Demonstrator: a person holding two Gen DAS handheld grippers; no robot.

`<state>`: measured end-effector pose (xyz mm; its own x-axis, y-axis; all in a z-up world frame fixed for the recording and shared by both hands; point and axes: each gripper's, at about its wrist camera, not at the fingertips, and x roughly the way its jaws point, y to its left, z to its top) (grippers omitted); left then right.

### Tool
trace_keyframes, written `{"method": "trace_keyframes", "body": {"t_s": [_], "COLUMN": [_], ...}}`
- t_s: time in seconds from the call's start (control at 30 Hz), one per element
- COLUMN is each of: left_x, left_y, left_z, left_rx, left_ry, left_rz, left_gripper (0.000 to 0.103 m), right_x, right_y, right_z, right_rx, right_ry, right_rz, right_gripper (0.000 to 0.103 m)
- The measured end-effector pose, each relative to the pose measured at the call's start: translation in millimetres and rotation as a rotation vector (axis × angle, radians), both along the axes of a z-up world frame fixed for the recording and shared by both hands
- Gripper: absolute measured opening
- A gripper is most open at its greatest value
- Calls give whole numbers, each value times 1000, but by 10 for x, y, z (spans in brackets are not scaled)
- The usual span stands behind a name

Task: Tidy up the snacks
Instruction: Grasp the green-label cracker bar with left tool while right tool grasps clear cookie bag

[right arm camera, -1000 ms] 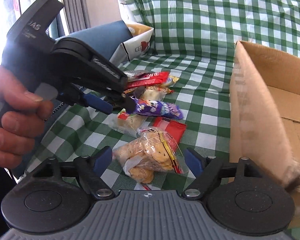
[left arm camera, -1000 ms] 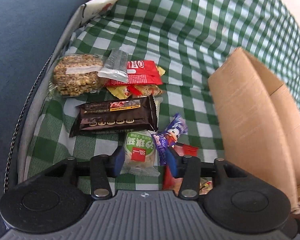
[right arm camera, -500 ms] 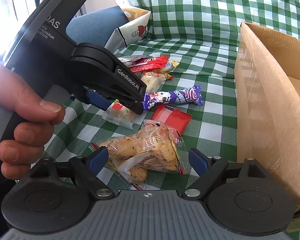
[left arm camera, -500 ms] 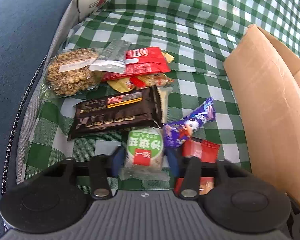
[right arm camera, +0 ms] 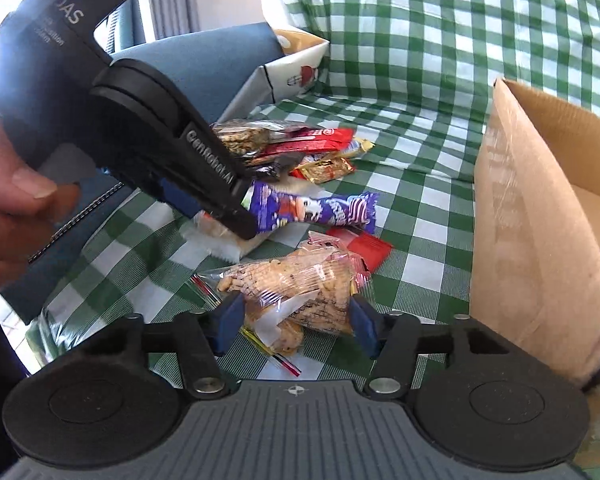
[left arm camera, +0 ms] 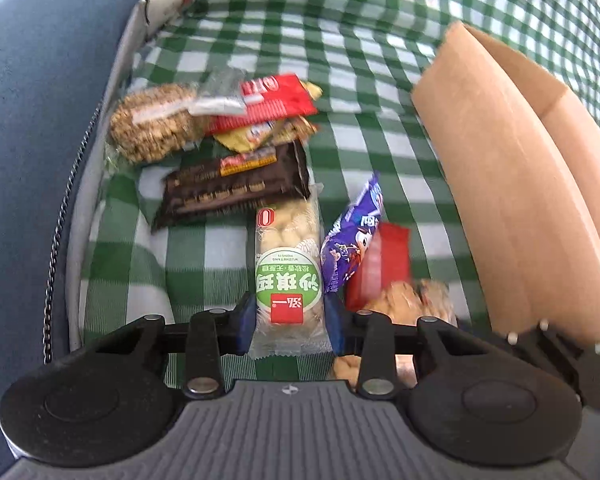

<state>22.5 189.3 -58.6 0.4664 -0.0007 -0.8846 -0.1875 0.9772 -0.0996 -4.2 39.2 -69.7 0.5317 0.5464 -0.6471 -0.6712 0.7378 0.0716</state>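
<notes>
My left gripper is shut on a clear snack pack with a green and red label and holds it above the checked cloth. In the right wrist view that gripper hangs over the snack pile. My right gripper is shut on a clear bag of biscuits, which also shows in the left wrist view. A purple candy bar and a red packet lie beside it. A dark chocolate pack, a red wrapper and a bag of round cereal lie further back.
An open cardboard box stands at the right, its near wall close to my right gripper; it also shows in the left wrist view. A blue cushion borders the left. A white printed bag stands at the back.
My left gripper has lifted the green-label pack clear of the pile. My right gripper has closed its fingers onto the biscuit bag.
</notes>
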Motion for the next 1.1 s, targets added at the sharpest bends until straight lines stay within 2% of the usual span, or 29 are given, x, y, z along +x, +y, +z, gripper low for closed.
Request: {"method": "trace_keyframes", "body": {"t_s": [0.13,0.27,0.4,0.53,0.63,0.8,0.93,1.03,1.1], "left_x": [-23,19,75,138,171,195,207,214,210], "left_y": [-37,-53,-81,-99,-81,-92,-105,-85,-50], "left_z": [-46,-85,-131,-207,-234,-252,-258,-245,-220], "left_rx": [-14,-6,7,35,40,52,62,65,44], "left_ry": [44,50,60,92,98,92,88,80,70], "left_rz": [-40,-29,-16,-21,-24,-28,-30,-15,1], "left_gripper": [40,44,53,54,54,55,54,40,40], "right_x": [-66,-64,-42,13,54,116,121,110,103], "right_y": [-57,-71,-31,46,101,174,163,145,129], "right_z": [84,95,63,-13,-63,-161,-177,-156,-134], "right_rx": [-19,-21,-24,-34,-43,-92,-92,-86,-88], "right_ry": [-4,26,12,28,31,57,60,48,31], "right_rz": [10,13,8,20,31,17,11,16,10], "right_gripper": [54,59,77,92,97,97,97,90,86]}}
